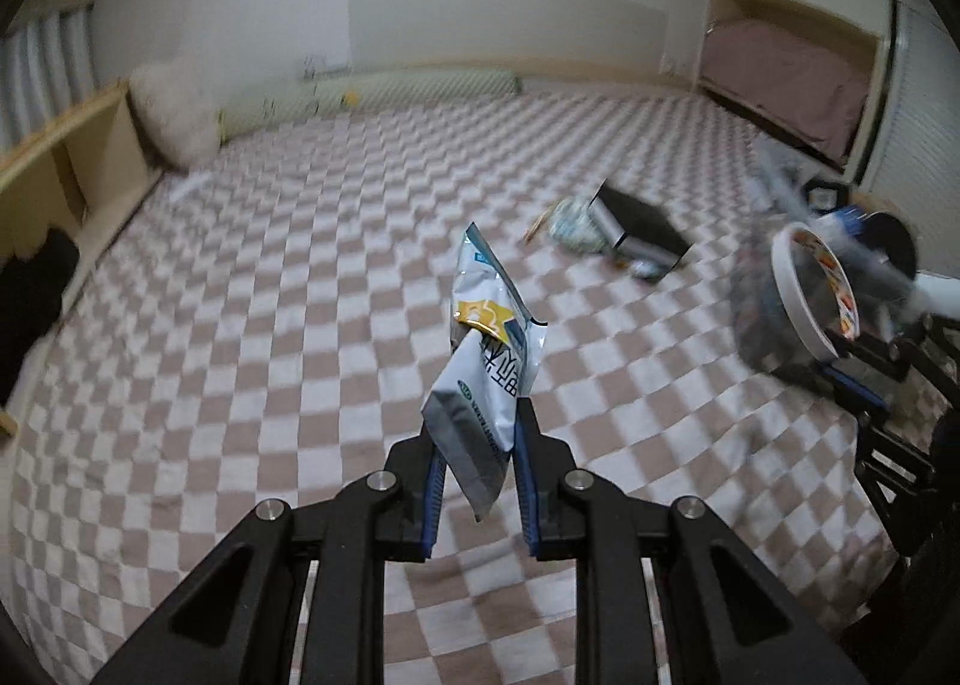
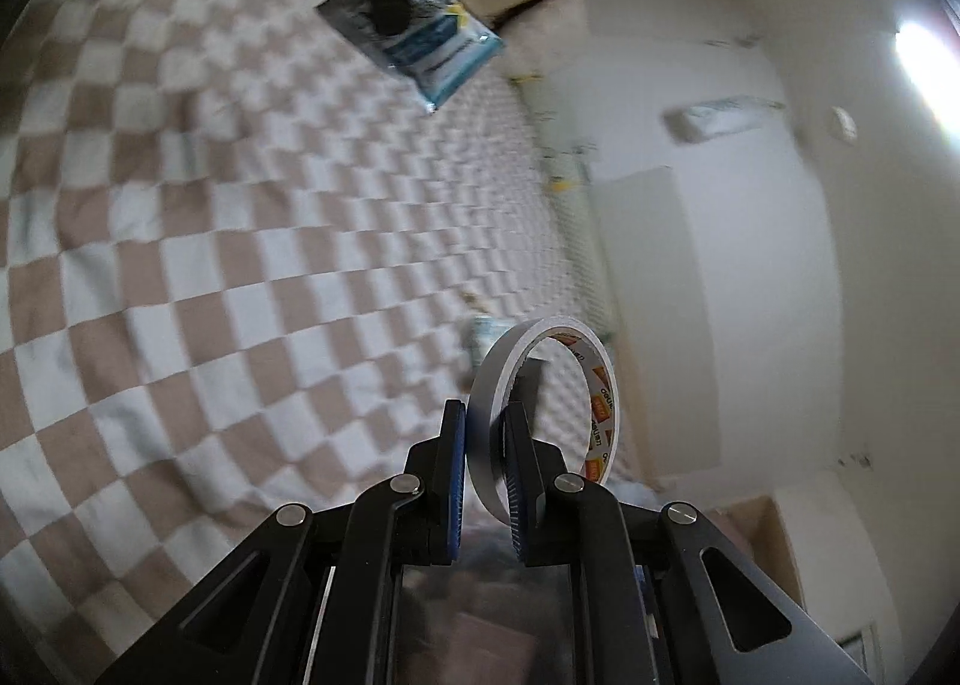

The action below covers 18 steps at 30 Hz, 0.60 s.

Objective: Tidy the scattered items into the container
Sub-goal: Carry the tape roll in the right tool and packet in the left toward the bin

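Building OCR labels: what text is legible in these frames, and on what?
Tape roll, inner core: orange labels, "deli" probably, blurred and sideways.
Foil packet in the left tongs: large dark characters, fine print along the edge; too blurred to read.
Nothing else bears legible text.

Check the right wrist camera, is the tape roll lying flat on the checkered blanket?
No, the tape roll is held upright off the blanket in the right gripper.
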Motion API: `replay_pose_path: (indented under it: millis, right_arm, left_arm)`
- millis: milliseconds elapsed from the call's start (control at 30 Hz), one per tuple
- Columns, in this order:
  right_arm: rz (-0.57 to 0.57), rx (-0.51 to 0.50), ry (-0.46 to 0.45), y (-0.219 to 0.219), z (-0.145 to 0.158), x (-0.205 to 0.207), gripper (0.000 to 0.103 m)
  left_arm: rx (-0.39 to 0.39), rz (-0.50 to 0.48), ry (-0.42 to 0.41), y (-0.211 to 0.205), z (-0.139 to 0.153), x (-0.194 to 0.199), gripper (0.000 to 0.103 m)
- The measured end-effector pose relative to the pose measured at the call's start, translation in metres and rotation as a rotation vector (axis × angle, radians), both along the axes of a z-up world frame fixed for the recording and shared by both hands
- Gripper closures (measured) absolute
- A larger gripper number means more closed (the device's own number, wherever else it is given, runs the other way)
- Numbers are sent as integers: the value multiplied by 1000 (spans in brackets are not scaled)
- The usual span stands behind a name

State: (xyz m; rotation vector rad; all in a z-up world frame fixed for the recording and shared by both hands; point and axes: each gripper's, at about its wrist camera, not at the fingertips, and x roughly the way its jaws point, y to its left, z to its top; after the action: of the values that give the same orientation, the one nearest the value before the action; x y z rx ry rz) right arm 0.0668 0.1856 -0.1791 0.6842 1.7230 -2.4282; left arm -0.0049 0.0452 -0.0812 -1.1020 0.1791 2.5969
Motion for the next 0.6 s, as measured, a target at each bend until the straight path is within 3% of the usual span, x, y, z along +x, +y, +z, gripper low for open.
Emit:
replay_pose_path:
  millis: [200,600]
  right_arm:
    - [-106,-98,90,17,54,2,89]
    - [-370,-170,214,109,103,8,89]
  left_arm:
    - [16,-57,94,30,44,22,83]
    - [103,-198,202,109,97,43,83]
